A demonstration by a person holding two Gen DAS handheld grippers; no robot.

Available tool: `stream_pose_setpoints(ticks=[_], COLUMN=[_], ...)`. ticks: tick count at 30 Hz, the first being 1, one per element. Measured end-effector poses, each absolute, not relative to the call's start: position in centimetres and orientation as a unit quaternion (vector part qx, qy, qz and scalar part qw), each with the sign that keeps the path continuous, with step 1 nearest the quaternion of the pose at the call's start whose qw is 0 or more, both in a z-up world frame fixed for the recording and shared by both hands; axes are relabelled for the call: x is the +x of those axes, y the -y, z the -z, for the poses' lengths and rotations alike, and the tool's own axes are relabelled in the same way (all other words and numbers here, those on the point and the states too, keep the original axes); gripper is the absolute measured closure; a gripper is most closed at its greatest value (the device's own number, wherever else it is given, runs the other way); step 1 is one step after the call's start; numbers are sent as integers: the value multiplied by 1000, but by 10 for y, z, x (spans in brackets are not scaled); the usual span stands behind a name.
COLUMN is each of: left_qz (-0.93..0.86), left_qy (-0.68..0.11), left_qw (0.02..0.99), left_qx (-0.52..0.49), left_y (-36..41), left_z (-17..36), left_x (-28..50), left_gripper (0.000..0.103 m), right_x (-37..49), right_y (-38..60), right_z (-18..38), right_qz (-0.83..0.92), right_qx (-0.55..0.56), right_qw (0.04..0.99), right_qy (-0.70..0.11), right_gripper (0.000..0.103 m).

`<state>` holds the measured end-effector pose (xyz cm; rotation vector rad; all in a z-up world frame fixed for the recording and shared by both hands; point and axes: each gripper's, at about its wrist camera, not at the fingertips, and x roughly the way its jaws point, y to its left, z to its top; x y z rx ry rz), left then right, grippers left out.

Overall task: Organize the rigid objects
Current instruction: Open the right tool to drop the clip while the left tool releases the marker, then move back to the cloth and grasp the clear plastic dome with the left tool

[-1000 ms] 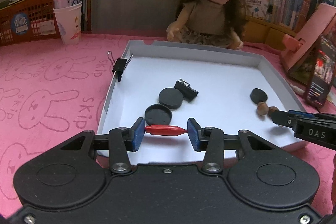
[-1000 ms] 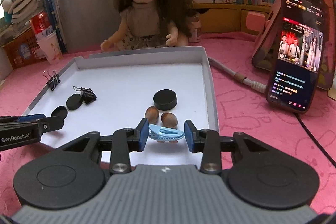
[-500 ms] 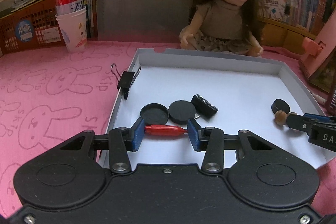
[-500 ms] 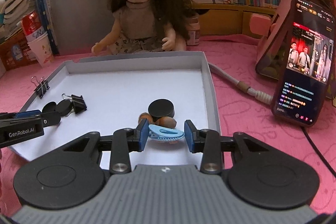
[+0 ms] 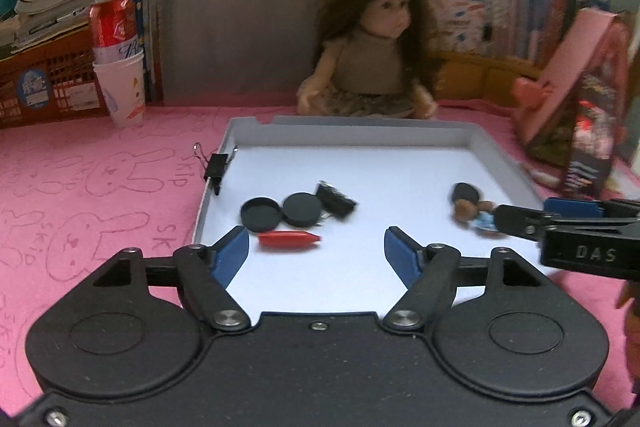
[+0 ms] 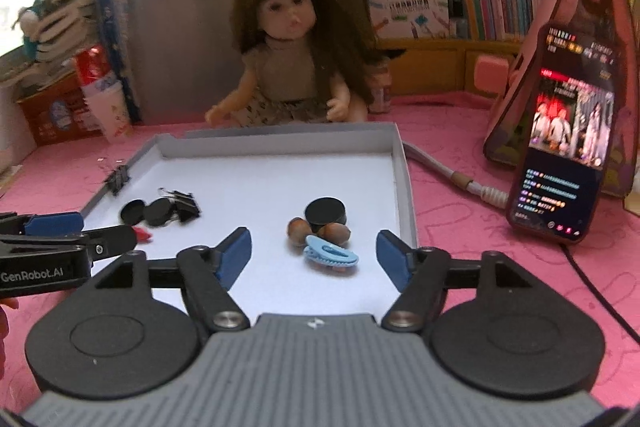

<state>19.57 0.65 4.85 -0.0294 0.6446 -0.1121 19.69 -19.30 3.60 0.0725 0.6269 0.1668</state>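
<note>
Pink cloth (image 5: 100, 163): covering the table under everything, printed with rabbit outlines, showing in both views.
Doll (image 6: 294, 55): one, sitting behind the tray's far wall and facing the cameras.
Tray (image 6: 404, 171): one, white and shallow, lying on the cloth and holding the small items.
Phone (image 6: 560, 155): one, leaning lit against a pink stand; only the right wrist view is showing its screen clearly.
Can and cup (image 5: 116, 55): one red can sitting in one white paper cup, far left on the cloth; the left wrist view is showing them sharper.
Left gripper (image 5: 316, 251): fingers standing wide apart and holding nothing, hovering over the tray's near left part.
Right gripper (image 6: 314, 253): fingers likewise spread wide and empty, hovering over the near right part.
Black discs (image 5: 302, 209): three; two lying touching on the left, one (image 6: 325, 213) on the right against the nuts.
Binder clips (image 5: 216, 167): two; one gripping the tray's left wall, one (image 6: 186, 205) lying beside the paired discs.
Blue hair clip (image 6: 330, 258): one, resting on the tray floor between the right fingers, just in front of the nuts; the left view is showing it mostly hidden.
Red clip (image 5: 288, 239): one, lying on the tray floor between the left fingers, touching neither.
Nuts (image 6: 298, 227): two, brown, sitting side by side.
</note>
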Motion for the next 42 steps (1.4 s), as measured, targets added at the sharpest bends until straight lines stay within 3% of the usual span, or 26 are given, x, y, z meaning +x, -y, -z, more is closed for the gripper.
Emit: stream_pose_setpoints(ticks=[10, 20, 30, 33, 35, 42], left_qz=[116, 166, 186, 183, 181, 177], left_qy=[-299, -329, -344, -348, -353, -353], left_qw=[947, 929, 920, 919, 918, 919], left_qx=[-26, -35, -10, -11, -13, -12], left_y=[-2, -1, 13, 16, 16, 15], left_z=[-62, -46, -27, -22, -20, -19], left_x=[123, 66, 47, 48, 50, 48], left_gripper=[29, 49, 56, 64, 77, 77], right_x=[133, 76, 45, 40, 37, 29], right_y=[197, 207, 208, 208, 206, 194], right_z=[-52, -42, -27, -24, -22, -16], right_qz=[-110, -113, -116, -122, -125, -152], right_qx=[25, 2, -7, -1, -1, -16], right_qw=[957, 958, 955, 953, 952, 945], right_qy=[-267, -262, -273, -278, -280, -288], right_gripper=[18, 18, 18, 18, 18, 18])
